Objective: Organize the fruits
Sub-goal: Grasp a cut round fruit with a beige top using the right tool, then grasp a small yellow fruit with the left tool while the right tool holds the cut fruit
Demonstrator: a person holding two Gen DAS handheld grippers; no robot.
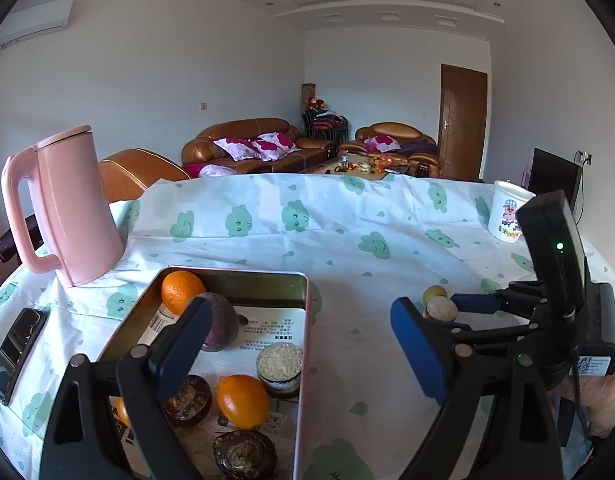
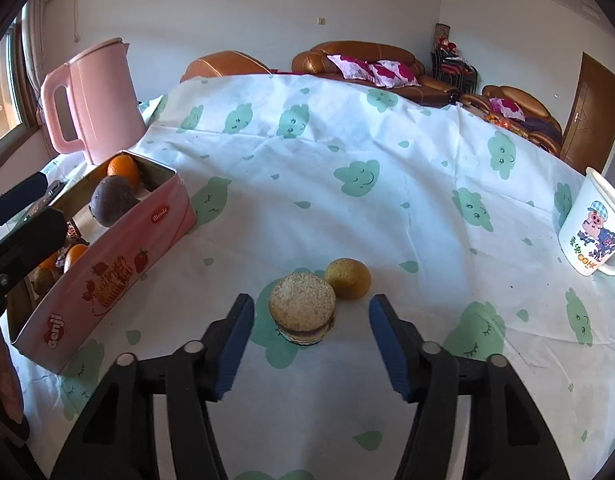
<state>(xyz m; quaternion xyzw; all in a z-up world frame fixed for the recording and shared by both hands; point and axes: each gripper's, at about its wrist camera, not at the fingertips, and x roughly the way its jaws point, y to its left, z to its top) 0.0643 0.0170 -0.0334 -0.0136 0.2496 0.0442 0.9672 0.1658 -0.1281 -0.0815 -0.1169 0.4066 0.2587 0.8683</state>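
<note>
A pink tin box [image 2: 107,264] stands on the cloth-covered table at the left; it also shows in the left wrist view [image 1: 303,344]. It holds two oranges [image 1: 181,290] [image 1: 243,400], a dark purple fruit [image 1: 219,326], brown fruit halves [image 1: 187,400] and a small crumb-topped round piece [image 1: 279,364]. A round crumb-topped piece [image 2: 302,304] and a yellowish fruit [image 2: 348,278] lie on the cloth right of the box. My right gripper [image 2: 311,348] is open, just before the round piece. My left gripper [image 1: 303,356] is open above the box's right wall.
A pink kettle [image 1: 75,208] stands behind the box. A white cartoon mug [image 2: 595,232] stands at the far right. A black phone [image 1: 17,348] lies left of the box. Sofas are beyond the table's far edge.
</note>
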